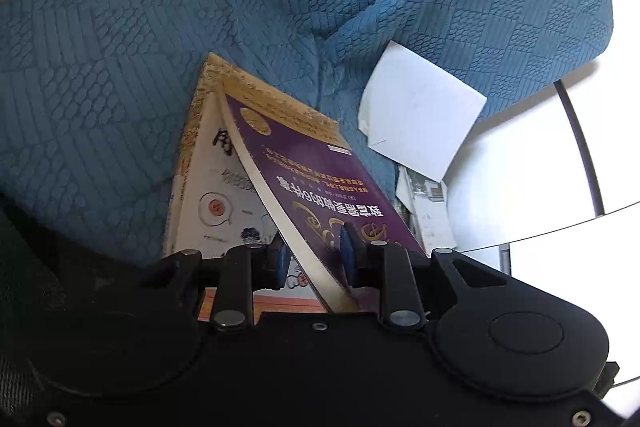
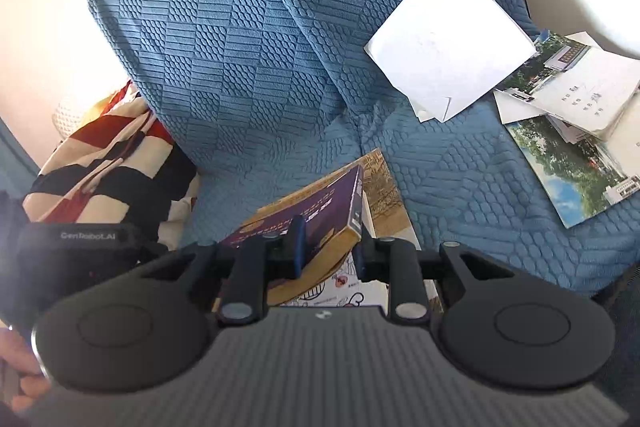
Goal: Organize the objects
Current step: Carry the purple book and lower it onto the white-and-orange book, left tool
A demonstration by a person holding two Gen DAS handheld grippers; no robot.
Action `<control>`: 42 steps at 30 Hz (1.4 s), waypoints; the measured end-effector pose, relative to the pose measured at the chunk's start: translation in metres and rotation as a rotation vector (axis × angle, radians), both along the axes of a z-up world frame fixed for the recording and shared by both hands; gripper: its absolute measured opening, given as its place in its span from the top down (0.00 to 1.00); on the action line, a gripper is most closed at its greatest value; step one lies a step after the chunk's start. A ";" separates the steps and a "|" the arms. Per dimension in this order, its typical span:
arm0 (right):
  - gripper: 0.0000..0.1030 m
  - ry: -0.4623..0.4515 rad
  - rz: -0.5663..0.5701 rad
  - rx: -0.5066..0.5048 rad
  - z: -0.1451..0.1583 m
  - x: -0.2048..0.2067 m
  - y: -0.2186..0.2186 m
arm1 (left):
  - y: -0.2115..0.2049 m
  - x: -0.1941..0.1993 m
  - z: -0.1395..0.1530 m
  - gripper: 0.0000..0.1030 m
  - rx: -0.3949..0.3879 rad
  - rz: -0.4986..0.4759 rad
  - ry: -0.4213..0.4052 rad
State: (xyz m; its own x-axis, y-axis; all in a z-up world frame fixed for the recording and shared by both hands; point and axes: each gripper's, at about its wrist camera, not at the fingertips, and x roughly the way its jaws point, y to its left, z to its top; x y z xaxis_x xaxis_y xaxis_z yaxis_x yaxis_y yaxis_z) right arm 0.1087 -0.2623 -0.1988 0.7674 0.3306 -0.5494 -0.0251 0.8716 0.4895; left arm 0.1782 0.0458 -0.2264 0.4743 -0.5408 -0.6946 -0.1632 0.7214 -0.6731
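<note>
Your left gripper [image 1: 316, 255] has its blue-padded fingers [image 1: 282, 261] clamped on the near edge of the purple book [image 1: 320, 179], one pad under the cover and page block, the other pressed on the purple cover with its gold lettering. The book is tilted, leaning over a white illustrated book [image 1: 218, 203] that lies beneath it on the blue textured sofa [image 1: 120, 67].

Your right gripper [image 2: 328, 253] grips the same purple book [image 2: 304, 215] at its other corner: the left pad sits on the cover and the right pad is against the spine side, so these fingers are also clamped on it. The illustrated book [image 2: 340, 291] shows just below.

A folded white paper [image 2: 444, 43] rests where the sofa's seat meets its back, and a loose pile of photo brochures [image 2: 568, 115] lies at the right. A striped red, black and cream cloth [image 2: 108, 167] is bunched at the left end of the sofa.
</note>
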 end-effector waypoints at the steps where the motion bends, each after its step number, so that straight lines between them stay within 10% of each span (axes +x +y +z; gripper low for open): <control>1: 0.73 -0.001 0.002 0.001 -0.001 -0.002 0.001 | 0.001 -0.002 -0.002 0.76 0.006 0.008 0.011; 35: 0.62 0.246 0.030 0.073 -0.043 -0.011 0.005 | -0.007 -0.016 -0.034 0.68 0.181 0.011 0.089; 42: 0.41 0.295 -0.011 0.101 -0.042 -0.013 -0.002 | 0.003 -0.016 -0.032 0.46 0.173 0.021 0.114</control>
